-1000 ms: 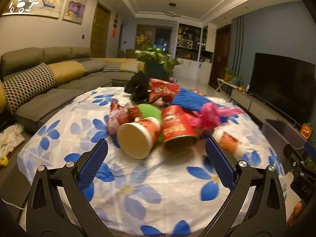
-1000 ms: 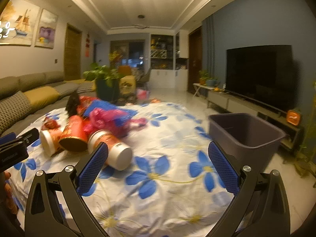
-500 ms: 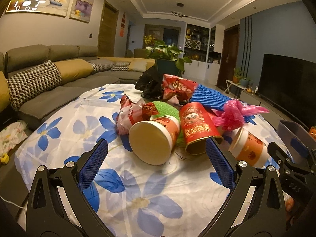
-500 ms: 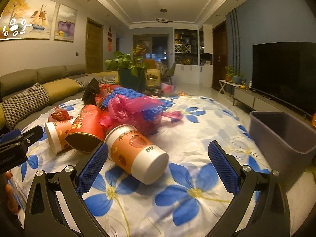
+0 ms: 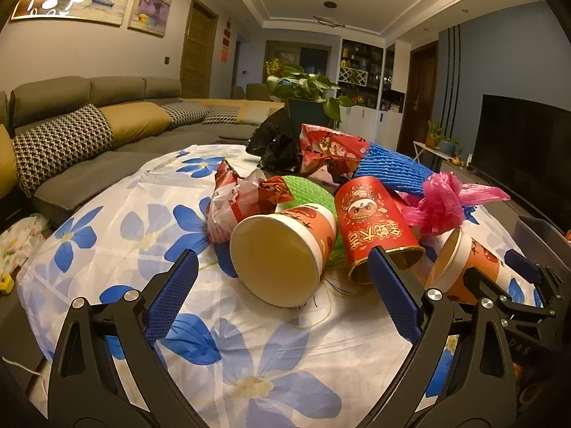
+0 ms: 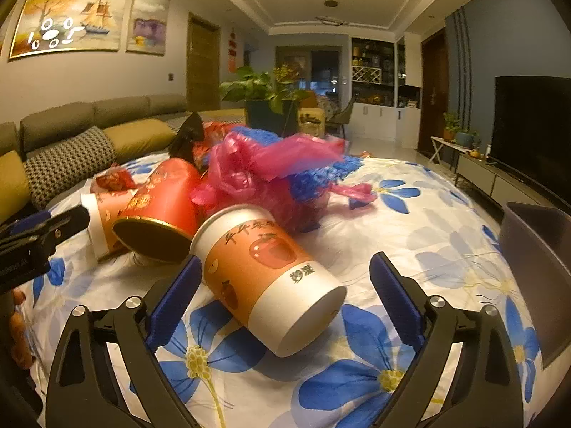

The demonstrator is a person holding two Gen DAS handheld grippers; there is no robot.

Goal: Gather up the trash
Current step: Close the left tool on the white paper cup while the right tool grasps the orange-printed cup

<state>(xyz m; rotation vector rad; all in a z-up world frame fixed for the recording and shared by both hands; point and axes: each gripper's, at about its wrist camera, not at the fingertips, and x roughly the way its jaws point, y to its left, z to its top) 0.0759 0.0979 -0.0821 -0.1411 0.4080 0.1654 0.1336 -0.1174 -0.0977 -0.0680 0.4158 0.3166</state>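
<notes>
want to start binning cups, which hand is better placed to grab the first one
Probably the right. The right gripper has just been closing a little, with the orange apple cup lying on its side between its fingers, and the grey bin is on that side. The left gripper frames the other cup, farther from the bin.

Grey bin point(image 6: 535, 267) cut off by right edge; pink bag point(image 6: 271, 164) blurred.

White tablecloth point(image 5: 285, 349), blue flowers
</notes>
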